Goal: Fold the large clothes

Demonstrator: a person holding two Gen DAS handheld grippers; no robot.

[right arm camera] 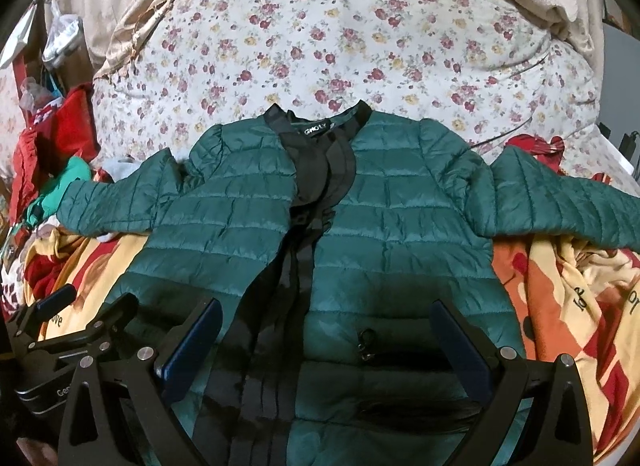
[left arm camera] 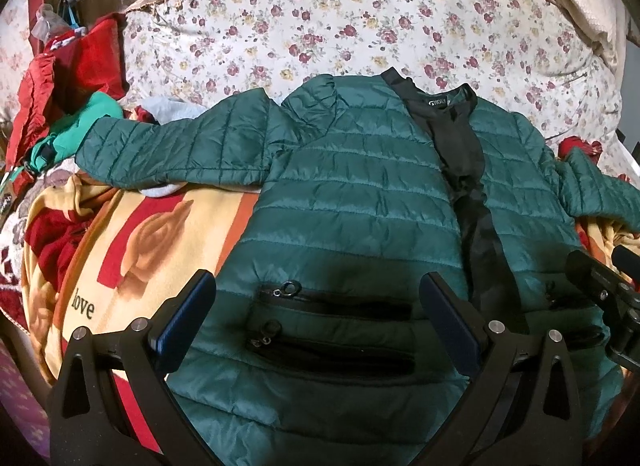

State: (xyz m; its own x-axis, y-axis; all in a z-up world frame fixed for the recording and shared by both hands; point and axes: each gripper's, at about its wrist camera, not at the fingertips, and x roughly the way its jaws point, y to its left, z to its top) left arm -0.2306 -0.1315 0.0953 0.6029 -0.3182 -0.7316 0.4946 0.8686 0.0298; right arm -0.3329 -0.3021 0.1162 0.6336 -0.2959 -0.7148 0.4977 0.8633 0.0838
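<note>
The green quilted puffer jacket (right arm camera: 400, 201) lies spread on the yellow-and-red printed blanket (left arm camera: 160, 234), with red clothes (left arm camera: 80, 65) heaped beside its sleeve. Left gripper (left arm camera: 318, 306) and right gripper (right arm camera: 326, 330) hover, jaws spread, holding nothing.

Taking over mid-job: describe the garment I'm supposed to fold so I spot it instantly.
On the bed, in front of the floral quilt, a dark green quilted puffer jacket lies front-up with sleeves spread, over a yellow-and-red blanket. Only it has black lining showing down its open front.
</note>
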